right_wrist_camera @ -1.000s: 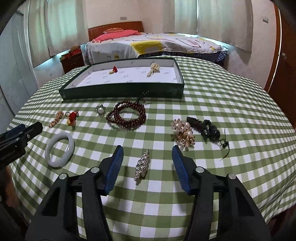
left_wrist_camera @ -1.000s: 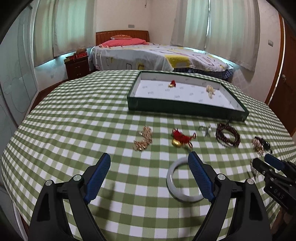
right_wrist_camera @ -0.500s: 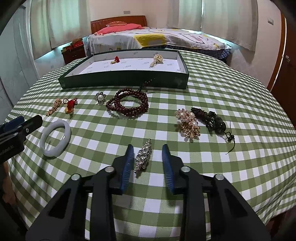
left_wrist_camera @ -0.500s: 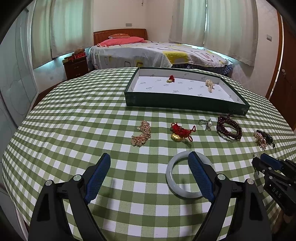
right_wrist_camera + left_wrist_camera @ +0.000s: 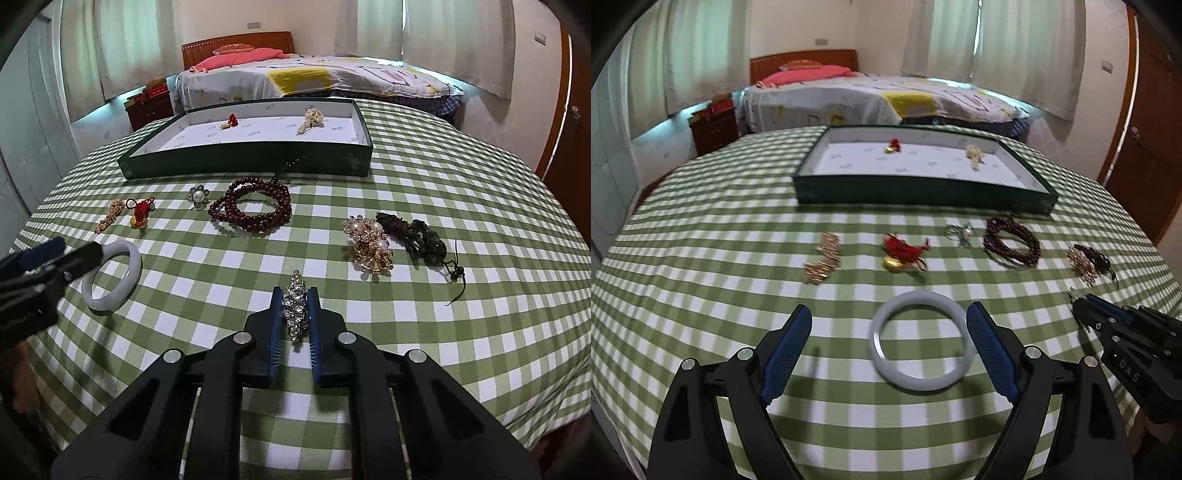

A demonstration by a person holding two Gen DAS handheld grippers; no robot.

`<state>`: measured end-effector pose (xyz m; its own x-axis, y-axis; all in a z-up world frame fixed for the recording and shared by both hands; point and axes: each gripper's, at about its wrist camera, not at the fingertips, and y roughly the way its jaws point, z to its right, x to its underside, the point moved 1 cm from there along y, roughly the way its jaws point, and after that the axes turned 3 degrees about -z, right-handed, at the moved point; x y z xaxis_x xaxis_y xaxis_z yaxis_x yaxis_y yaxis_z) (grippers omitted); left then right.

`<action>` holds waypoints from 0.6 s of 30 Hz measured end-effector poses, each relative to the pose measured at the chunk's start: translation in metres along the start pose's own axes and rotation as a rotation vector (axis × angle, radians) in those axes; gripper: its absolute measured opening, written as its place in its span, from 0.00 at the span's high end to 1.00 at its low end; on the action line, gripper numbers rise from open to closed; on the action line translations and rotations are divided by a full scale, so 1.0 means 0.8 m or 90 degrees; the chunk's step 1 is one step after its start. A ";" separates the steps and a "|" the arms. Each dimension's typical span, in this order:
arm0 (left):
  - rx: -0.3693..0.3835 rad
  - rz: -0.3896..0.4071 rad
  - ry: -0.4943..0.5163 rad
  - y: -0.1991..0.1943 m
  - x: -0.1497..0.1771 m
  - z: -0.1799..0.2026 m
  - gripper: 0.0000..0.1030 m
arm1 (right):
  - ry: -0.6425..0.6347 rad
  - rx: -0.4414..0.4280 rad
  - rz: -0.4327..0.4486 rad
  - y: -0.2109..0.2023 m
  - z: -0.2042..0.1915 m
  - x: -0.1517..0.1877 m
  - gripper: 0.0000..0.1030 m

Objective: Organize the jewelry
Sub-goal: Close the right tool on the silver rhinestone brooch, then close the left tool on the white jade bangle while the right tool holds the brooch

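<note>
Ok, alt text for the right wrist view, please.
The right gripper is shut on a rhinestone brooch on a green checked tablecloth. Beyond lie more jewelry and a green tray; the left gripper reaches a white bangle.

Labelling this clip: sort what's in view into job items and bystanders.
Job: tray, crystal brooch in right gripper, white bangle before open left gripper, bead bracelet, pearl ring, gold brooch, black cord, red charm.
Bystanders: bed, nightstand, curtains, door.

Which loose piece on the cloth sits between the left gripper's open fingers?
The pale white bangle, a plain smooth ring lying flat between the left gripper's fingers; every other loose piece is beaded, gold or red.
</note>
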<state>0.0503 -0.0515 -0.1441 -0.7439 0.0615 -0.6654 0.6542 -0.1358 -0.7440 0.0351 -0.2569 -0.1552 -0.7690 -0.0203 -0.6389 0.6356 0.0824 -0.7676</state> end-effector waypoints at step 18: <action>0.000 -0.036 0.028 0.029 0.007 0.017 0.19 | 0.006 -0.009 0.002 0.001 0.001 0.002 0.87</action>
<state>0.0592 -0.0676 -0.1643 -0.7728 0.1125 -0.6246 0.6117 -0.1302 -0.7803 0.0342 -0.2578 -0.1568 -0.7676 -0.0105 -0.6409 0.6371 0.0965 -0.7647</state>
